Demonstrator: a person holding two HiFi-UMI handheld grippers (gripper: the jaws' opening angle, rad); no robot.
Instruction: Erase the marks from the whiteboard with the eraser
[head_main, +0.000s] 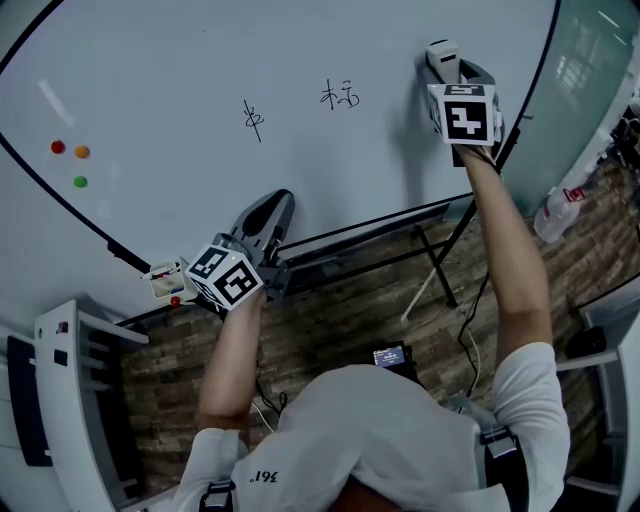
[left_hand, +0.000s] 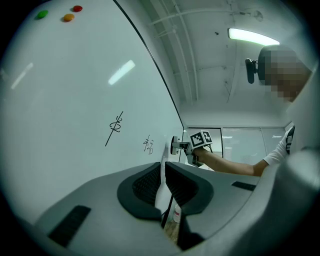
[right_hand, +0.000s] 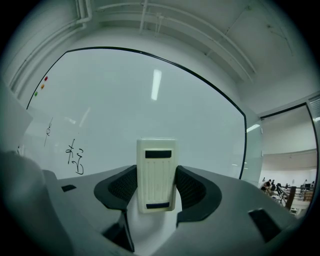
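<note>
Right claw (head_main: 446, 66) clenched on the eraser (right_hand: 156, 175), held up at the whiteboard (head_main: 180, 60).
The eraser sits upright between the jaws, near the board's right edge and right of the two black marks (head_main: 340, 96); contact with the board cannot be resolved. The second mark (head_main: 253, 120) lies further left. Left claw (left_hand: 163, 182) is low by the board's bottom edge, jaws drawn together on nothing. Three coloured magnets (head_main: 58, 147) are at far left.

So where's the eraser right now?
The eraser is clamped in the right hand-held gripper, up near the whiteboard's right edge, right of both black scribbles.
</note>
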